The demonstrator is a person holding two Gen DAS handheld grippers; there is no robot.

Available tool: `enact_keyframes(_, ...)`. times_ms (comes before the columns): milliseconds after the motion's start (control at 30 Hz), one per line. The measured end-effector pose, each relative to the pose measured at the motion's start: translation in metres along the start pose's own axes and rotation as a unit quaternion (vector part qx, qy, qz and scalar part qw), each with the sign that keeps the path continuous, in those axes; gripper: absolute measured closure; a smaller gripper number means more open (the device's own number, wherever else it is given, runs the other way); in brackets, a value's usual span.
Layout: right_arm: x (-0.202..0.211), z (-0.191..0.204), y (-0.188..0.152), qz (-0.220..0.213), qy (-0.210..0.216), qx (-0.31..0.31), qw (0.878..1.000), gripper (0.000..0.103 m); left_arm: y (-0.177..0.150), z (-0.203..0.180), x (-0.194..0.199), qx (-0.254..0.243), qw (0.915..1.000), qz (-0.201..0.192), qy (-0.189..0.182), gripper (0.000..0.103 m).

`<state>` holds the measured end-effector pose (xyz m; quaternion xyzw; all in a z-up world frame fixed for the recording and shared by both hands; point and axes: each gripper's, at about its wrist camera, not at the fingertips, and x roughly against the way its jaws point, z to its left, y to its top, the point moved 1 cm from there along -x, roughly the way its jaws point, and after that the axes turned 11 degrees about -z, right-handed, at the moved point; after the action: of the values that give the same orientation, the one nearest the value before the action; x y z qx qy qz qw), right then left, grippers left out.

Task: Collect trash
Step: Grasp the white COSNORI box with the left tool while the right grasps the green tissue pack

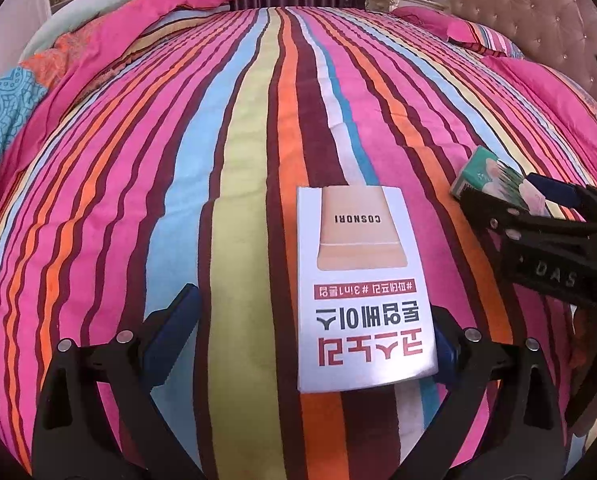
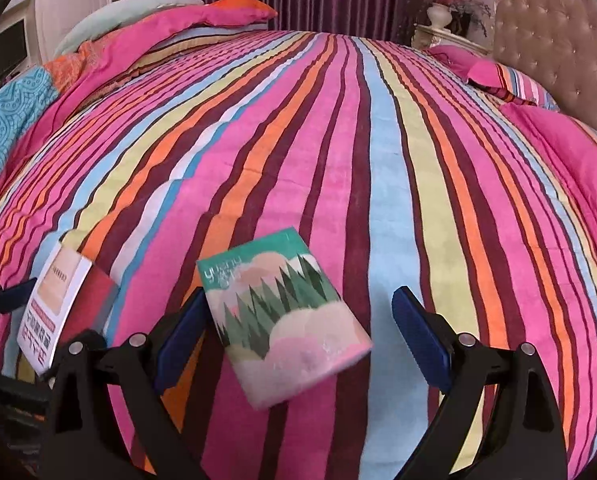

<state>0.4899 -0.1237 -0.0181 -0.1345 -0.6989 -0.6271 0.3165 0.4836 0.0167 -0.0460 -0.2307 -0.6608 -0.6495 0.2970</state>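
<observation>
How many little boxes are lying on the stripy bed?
2. The white box lies between the left gripper's open fingers. The green box lies to its right, between the right gripper's fingers. Others may be hidden out of view.

Both wrist cameras look steeply down, close over the striped quilted bedspread (image 1: 258, 140), facing the tufted beige headboard (image 2: 558, 60) at two o'clock; both see the white rectangular carton (image 1: 362, 288).

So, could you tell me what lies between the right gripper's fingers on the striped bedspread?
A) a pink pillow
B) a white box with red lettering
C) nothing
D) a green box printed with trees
D: the green box printed with trees lies between the open right gripper fingers.
</observation>
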Motion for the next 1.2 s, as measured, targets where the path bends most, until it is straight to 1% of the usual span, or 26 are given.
enact_keyframes(33, -0.002, 0.001, 0.000, 0.003, 0.000, -0.002, 1.000, 0.019, 0.000, 0.000, 0.000, 0.000, 1.0000, 0.000, -0.001, 0.009)
enact_keyframes(100, -0.003, 0.004, -0.001, 0.011, 0.005, -0.009, 1.000, 0.038, 0.000, 0.000, 0.001, 0.001, 1.0000, -0.004, -0.005, 0.015)
enact_keyframes(133, -0.002, 0.006, -0.001, 0.010, 0.003, -0.012, 1.000, 0.042, 0.000, -0.001, 0.003, -0.001, 0.9999, -0.010, -0.006, 0.024)
enact_keyframes(167, 0.001, 0.007, -0.002, 0.009, 0.000, -0.014, 1.000, 0.045, 0.000, 0.000, 0.004, -0.003, 0.9999, -0.015, -0.006, 0.033)
enact_keyframes(200, 0.003, 0.007, -0.003, 0.008, 0.002, -0.018, 1.000, 0.047, -0.001, 0.000, 0.006, -0.006, 0.9998, -0.020, -0.009, 0.036)
enact_keyframes(233, 0.005, 0.007, -0.004, 0.007, 0.003, -0.021, 1.000, 0.047, -0.001, -0.001, 0.007, -0.009, 0.9997, -0.021, -0.013, 0.042)
enact_keyframes(267, 0.008, 0.007, -0.005, 0.007, 0.003, -0.024, 1.000, 0.048, -0.001, -0.001, 0.008, -0.012, 0.9996, -0.023, -0.014, 0.052)
enact_keyframes(300, 0.011, 0.006, -0.006, 0.006, 0.002, -0.027, 1.000, 0.048, -0.001, -0.001, 0.010, -0.014, 0.9995, -0.025, -0.016, 0.056)
enact_keyframes(567, 0.042, -0.002, -0.010, -0.004, -0.008, -0.065, 0.998, 0.050, -0.003, 0.003, 0.022, -0.002, 0.9989, -0.018, -0.044, 0.056)
enact_keyframes(800, 0.078, -0.007, -0.020, -0.005, -0.008, -0.111, 0.994, 0.050, -0.004, 0.006, 0.054, 0.012, 0.9980, -0.024, -0.058, 0.056)
enact_keyframes(933, 0.098, -0.009, -0.028, -0.006, -0.006, -0.136, 0.991, 0.050, -0.008, 0.009, 0.075, 0.010, 0.9979, -0.030, -0.057, 0.056)
enact_keyframes(1000, 0.108, -0.010, -0.033, -0.006, -0.007, -0.148, 0.989, 0.050, -0.010, 0.014, 0.085, 0.010, 0.9982, -0.035, -0.049, 0.056)
enact_keyframes(1100, 0.122, -0.010, -0.040, -0.007, -0.010, -0.161, 0.987, 0.050, -0.015, 0.021, 0.100, 0.013, 0.9982, -0.035, -0.046, 0.056)
enact_keyframes(1200, 0.136, -0.008, -0.047, -0.008, -0.012, -0.164, 0.986, 0.050, -0.023, 0.028, 0.114, 0.013, 0.9985, -0.034, -0.042, 0.056)
